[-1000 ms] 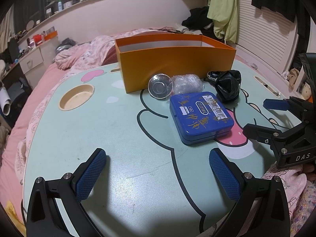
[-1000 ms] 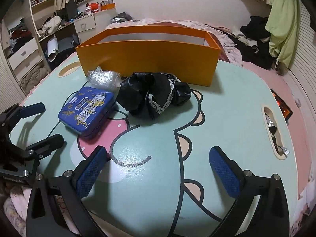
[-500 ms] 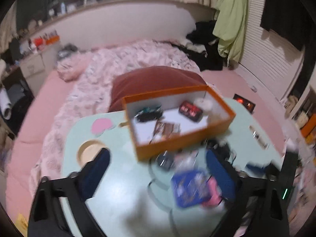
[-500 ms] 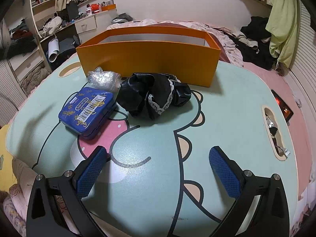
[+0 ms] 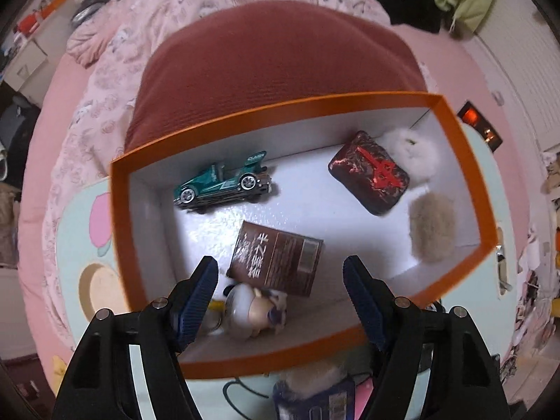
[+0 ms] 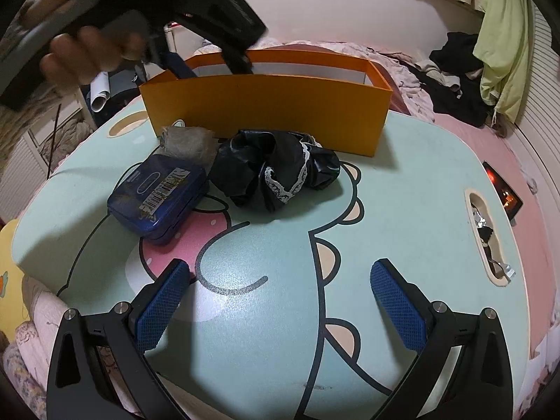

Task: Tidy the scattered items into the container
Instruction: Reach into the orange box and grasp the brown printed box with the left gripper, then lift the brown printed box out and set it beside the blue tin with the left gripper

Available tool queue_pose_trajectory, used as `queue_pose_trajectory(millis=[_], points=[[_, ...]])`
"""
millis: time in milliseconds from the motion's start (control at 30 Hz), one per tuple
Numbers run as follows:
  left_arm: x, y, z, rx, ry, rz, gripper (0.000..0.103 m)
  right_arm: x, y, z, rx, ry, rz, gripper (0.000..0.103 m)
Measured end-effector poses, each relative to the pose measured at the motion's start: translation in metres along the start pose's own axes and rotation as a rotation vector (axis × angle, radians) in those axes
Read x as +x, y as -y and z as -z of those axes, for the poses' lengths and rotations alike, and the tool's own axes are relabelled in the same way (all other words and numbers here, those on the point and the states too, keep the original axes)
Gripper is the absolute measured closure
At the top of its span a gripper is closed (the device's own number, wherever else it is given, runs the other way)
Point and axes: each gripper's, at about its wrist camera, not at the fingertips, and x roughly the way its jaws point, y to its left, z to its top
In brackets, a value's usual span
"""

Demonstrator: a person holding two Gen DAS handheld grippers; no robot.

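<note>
Presently the left tongs (image 5: 280,301) are seen poised above the orange box (image 5: 120,231), spread wide with nothing between the blue pads (image 5: 197,301). Inside the box a green toy car (image 5: 224,183) is noted along the far wall, a dark red tin (image 5: 369,173) toward the right end, a white fluffy ball (image 5: 414,152) in the far right corner and a beige fluffy ball (image 5: 432,232) by the right wall. A brown packet (image 5: 276,259) lies flat near the middle, and a small figurine (image 5: 253,309) rests against the near wall, just beside the packet.

From the right wrist view the right tongs (image 6: 280,309) are recorded low over the mint-green surface (image 6: 402,189), likewise spread wide and empty. On that surface, in front of the box, three items are observed: a blue tin (image 6: 159,197), a crumpled clear wrapper (image 6: 189,141) touching its far edge, and a black lace-trimmed cloth (image 6: 276,171) just right of the tin. The cloth lies close to the near wall of the box; contact cannot be told. The left tool and the hand (image 6: 80,56) holding it appear blurred above the box's left end.
</note>
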Motion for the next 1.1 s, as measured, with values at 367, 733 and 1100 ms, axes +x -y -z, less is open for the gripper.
queue_pose_trajectory(millis=[367, 733, 1100], points=[[0.011, -0.017, 0.003, -0.040, 0.005, 0.160, 0.047, -0.001, 0.002, 0.002, -0.004, 0.012, -0.014, 0.000], [-0.074, -0.026, 0.033, -0.019, 0.255, 0.281, 0.048, -0.001, 0.001, 0.002, -0.006, 0.013, -0.016, 0.000], [-0.108, -0.056, 0.137, 0.019, 0.420, 0.235, 0.047, -0.001, 0.001, 0.003, -0.006, 0.013, -0.015, 0.000]])
